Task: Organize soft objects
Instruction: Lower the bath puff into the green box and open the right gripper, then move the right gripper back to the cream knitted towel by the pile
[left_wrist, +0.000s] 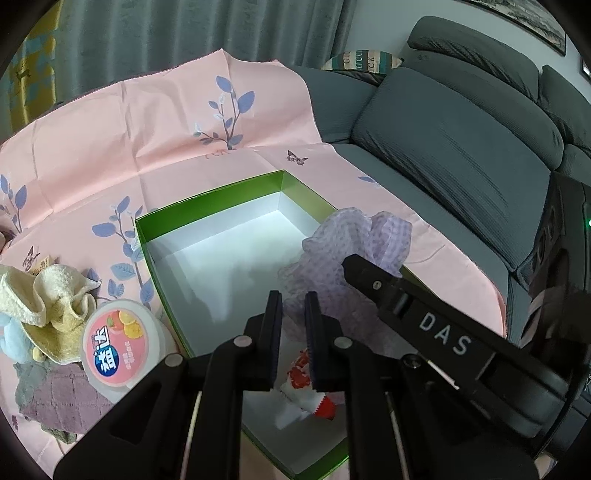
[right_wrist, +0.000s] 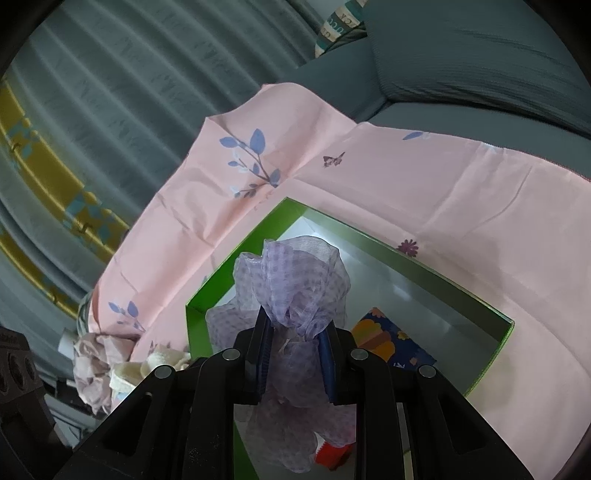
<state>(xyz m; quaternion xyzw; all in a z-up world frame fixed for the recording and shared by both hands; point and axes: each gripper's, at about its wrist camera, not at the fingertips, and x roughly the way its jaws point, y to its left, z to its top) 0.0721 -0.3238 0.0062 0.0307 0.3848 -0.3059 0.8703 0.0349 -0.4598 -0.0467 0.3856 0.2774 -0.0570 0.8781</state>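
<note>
A green box (left_wrist: 207, 195) with a white floor stands on a pink leaf-print cloth (left_wrist: 147, 147). My right gripper (right_wrist: 295, 332) is shut on a sheer lilac dotted cloth (right_wrist: 303, 280), which bunches above the pads and hangs below them over the box (right_wrist: 406, 258). In the left wrist view the same lilac cloth (left_wrist: 332, 258) hangs at the box's right wall under the right gripper (left_wrist: 360, 267). My left gripper (left_wrist: 295, 299) hovers over the box with only a narrow slit between its jaws and nothing clamped. A red and white fabric piece (left_wrist: 301, 374) lies on the box floor beneath it.
Left of the box lie a cream towel (left_wrist: 55, 295), a pale blue soft item (left_wrist: 11, 336), a mauve towel (left_wrist: 62, 398) and a white tub with a pink lid (left_wrist: 118, 347). A dark blue patterned item (right_wrist: 391, 343) lies in the box. A grey sofa (left_wrist: 461, 147) is on the right.
</note>
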